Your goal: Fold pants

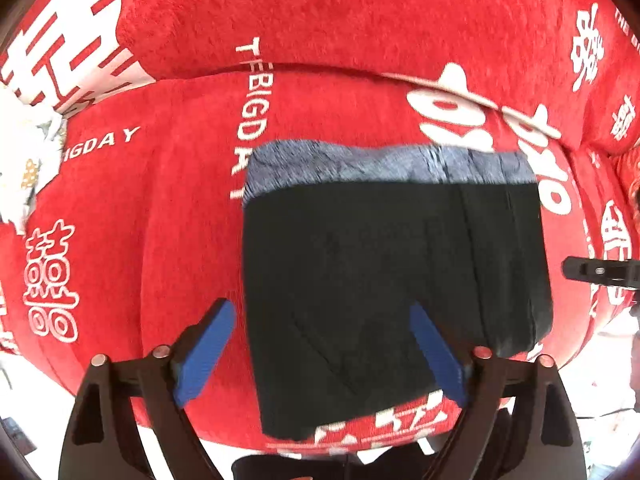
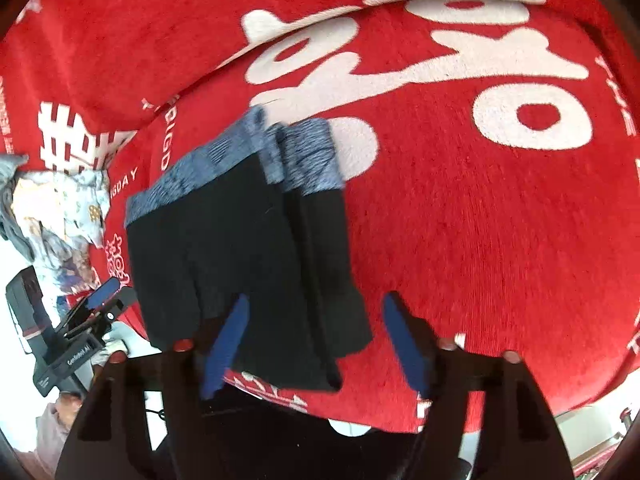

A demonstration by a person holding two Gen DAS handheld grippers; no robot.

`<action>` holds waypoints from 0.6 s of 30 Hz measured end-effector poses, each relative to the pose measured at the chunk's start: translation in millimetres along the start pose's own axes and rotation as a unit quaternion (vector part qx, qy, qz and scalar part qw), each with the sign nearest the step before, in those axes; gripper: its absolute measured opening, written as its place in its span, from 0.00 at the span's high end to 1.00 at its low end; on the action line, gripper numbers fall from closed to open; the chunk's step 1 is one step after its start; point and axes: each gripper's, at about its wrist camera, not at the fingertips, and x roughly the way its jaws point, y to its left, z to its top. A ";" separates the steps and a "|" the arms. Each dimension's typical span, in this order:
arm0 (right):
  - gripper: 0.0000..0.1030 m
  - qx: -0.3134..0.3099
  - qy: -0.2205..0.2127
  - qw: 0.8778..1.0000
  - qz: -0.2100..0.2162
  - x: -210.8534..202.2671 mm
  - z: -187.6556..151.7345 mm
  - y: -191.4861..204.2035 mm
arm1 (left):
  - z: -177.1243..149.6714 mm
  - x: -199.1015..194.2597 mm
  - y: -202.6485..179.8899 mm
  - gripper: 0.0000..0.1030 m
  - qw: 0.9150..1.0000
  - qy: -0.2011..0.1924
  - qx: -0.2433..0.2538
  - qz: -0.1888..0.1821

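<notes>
1. While its blue pads point(image 1: 206, 350) stand wide apart, the left gripper point(image 1: 320, 356) holds nothing; one pad is over the red cover point(image 1: 168, 208), the other over the near left part of the pants point(image 1: 384, 272); whether it touches them I cannot tell.
2. Spread just as wide, the right gripper point(image 2: 320, 344) is empty too; its left pad point(image 2: 226, 344) sits over the near edge of the pants point(image 2: 240, 256), its right pad over bare cover point(image 2: 500, 220).
3. Folded into a compact black block, the pants lie flat on the cover near its front edge; a blue-grey waistband point(image 1: 384, 164) runs along the far side; in the right view the layers show as stacked folds along the right edge.
4. White characters and the letters "BIGDAY" are printed on the cover.
5. Off to the left lies a crumpled pale cloth point(image 2: 60, 208); in the right view, the left gripper point(image 2: 100, 304) shows near it at the left edge of the pants.
</notes>
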 end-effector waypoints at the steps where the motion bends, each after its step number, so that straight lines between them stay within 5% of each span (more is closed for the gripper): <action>1: 0.20 -0.005 -0.002 1.000 -0.004 -2.9 -3.4 4.8 | -3.6 -2.8 -4.8 0.12 1.000 0.007 0.002 0.001; 4: 0.15 -0.024 -0.013 0.999 -0.022 -12.3 -15.5 28.5 | -9.1 -10.0 -15.4 0.10 1.000 0.020 0.005 -0.002; 5: 0.11 -0.028 -0.016 0.999 -0.027 -14.9 -18.4 32.8 | -10.5 -12.6 -19.5 0.00 1.000 0.025 0.007 0.002; 18: 0.00 -0.064 -0.055 0.990 -0.118 -43.3 -41.8 88.8 | -21.8 -41.3 -32.5 0.00 0.998 0.039 0.000 0.046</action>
